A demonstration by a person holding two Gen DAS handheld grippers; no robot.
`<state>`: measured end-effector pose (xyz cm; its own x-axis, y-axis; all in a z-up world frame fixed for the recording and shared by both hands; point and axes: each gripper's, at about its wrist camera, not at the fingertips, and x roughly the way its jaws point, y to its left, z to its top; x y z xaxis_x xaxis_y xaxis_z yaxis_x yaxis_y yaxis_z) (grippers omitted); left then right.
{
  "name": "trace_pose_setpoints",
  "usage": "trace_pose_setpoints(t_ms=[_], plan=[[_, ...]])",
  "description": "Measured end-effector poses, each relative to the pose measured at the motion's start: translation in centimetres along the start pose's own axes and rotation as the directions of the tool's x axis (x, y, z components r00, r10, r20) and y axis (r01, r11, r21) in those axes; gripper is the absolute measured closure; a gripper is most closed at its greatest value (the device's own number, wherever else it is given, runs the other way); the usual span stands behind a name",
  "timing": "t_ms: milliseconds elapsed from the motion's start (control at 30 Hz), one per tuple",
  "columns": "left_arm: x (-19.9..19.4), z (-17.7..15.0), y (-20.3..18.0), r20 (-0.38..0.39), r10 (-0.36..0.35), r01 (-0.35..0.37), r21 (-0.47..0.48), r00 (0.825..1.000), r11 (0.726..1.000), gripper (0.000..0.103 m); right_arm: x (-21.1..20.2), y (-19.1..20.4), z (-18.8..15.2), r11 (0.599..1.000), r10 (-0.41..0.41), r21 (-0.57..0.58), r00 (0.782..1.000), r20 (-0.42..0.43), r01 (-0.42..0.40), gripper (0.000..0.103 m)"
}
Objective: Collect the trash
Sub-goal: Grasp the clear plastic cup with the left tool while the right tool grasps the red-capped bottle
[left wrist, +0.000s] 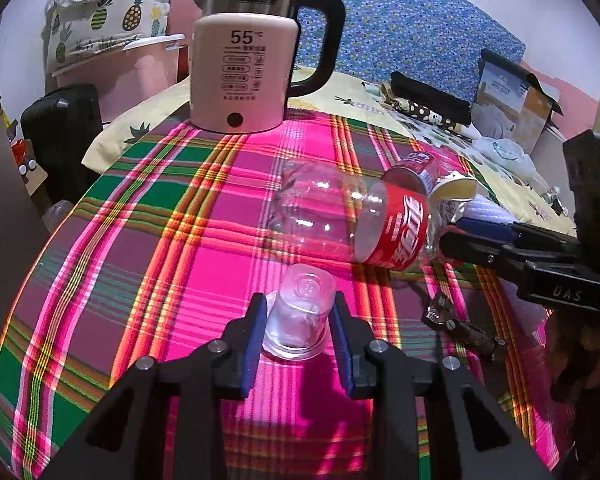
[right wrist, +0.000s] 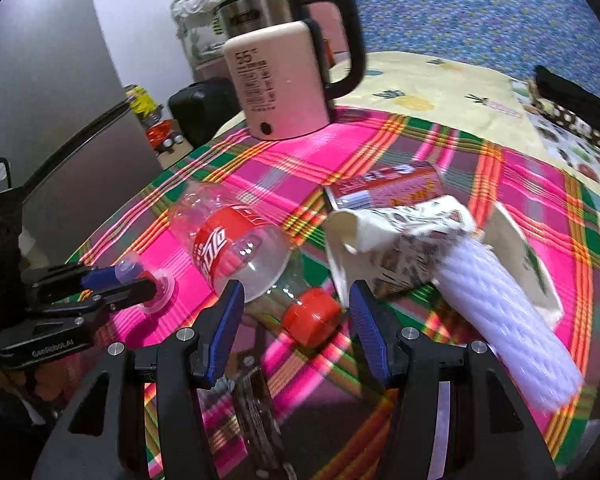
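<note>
A small clear plastic cup [left wrist: 300, 316] stands upside down on the plaid cloth, between the blue pads of my left gripper [left wrist: 300, 312], which touch its sides. The cup also shows in the right wrist view [right wrist: 156, 280]. An empty cola bottle [left wrist: 352, 216] with a red label lies on its side. Its red cap [right wrist: 312, 316] points between the jaws of my open right gripper [right wrist: 296, 300], which is not touching it. A crumpled paper cup [right wrist: 400, 236], a white foam sleeve [right wrist: 508, 320], a pink carton [right wrist: 384, 188] and a brown wrapper [left wrist: 460, 324] lie nearby.
A pink electric kettle [left wrist: 244, 68] stands at the far side of the plaid cloth [left wrist: 140, 240]. Beyond it lie a yellow pineapple cloth [right wrist: 440, 92], a black pouch [left wrist: 432, 96] and a cardboard box [left wrist: 516, 96]. A grey fridge [right wrist: 40, 100] stands at the left.
</note>
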<state>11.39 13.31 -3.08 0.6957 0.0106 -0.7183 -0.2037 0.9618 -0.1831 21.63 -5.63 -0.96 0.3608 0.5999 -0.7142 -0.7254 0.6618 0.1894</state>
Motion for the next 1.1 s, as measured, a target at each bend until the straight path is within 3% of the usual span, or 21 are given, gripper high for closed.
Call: trace_pose_setpoints(t_ms=[300,467,567,633,833,1100], plan=[[-1.3,-0.9,1.6,0.010,0.012,-0.012,-0.041,1.000,0.999,0.070,-0.6,3.8,-1.1,0.989,0.112,-0.091,0.991,-0.068,-0.118,0.047],[-2.2,-1.3,2.3,0.016,0.019,-0.018,-0.060,1.000,0.998,0.070,-0.4,5.2,-0.9,0.997,-0.001,-0.078,0.999,-0.055,-0.003,0.047],[-2.4,-1.5,2.7,0.017,0.021,-0.019,-0.067,1.000,0.998,0.070,0.7,5.2,-0.6,0.999,-0.018,-0.028,0.997,-0.070,0.016,0.047],[-2.5,-1.6,2.9,0.017,0.021,-0.020,-0.070,1.000,0.997,0.070,1.1,5.3,-0.7,0.999,-0.034,-0.011,0.997,-0.073,0.033,0.069],[-2.5,-1.9,2.5,0.014,0.015,-0.014,-0.067,1.000,0.998,0.070,0.4,5.4,-1.0,0.998,-0.055,0.005,0.997,-0.049,0.055,0.070],[-2.3,-2.8,0.1,-0.004,-0.026,0.025,-0.023,1.000,0.999,0.070,-3.7,3.8,-3.6,0.994,-0.094,0.052,0.996,-0.011,0.094,0.070]])
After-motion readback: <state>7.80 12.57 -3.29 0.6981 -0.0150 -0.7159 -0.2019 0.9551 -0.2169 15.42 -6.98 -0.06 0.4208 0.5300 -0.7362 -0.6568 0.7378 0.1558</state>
